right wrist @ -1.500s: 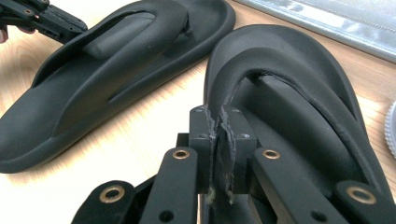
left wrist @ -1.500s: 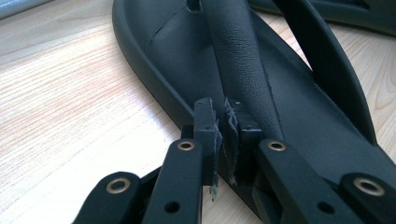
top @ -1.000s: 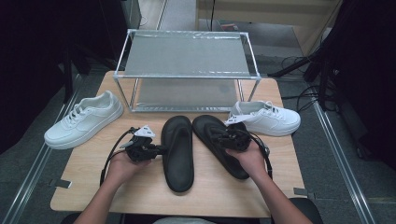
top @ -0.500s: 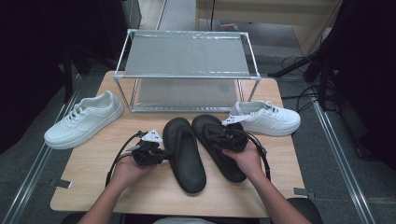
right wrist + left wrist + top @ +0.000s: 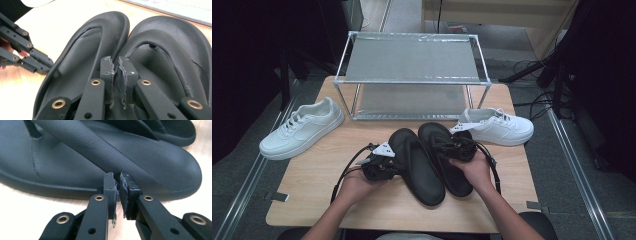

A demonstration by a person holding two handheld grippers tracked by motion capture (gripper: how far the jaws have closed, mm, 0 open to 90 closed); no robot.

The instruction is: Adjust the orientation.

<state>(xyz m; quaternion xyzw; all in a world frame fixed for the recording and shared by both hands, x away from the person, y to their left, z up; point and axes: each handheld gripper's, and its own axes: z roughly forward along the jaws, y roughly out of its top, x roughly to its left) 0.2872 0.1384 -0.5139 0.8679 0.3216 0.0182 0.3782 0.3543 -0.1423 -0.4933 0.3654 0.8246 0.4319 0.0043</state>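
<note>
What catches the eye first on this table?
Two black flip-flops lie side by side at the table's middle, with a hand-held gripper at each: the left gripper against one sandal's edge, the right gripper over the other. A white sneaker flanks each side, before a metal-framed rack.

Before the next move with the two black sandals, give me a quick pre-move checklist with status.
1. left gripper closed at the edge of the left black sandal: jaws nearly shut; grip on the strap cannot tell.
2. right gripper closed at the right black sandal: jaws nearly shut; what they pinch cannot tell.
3. Sandals side by side, toes toward the rack: ok.
4. Rack shelves free: ok.
5. White sneakers clear of the sandals: right one close, not ok.
</note>
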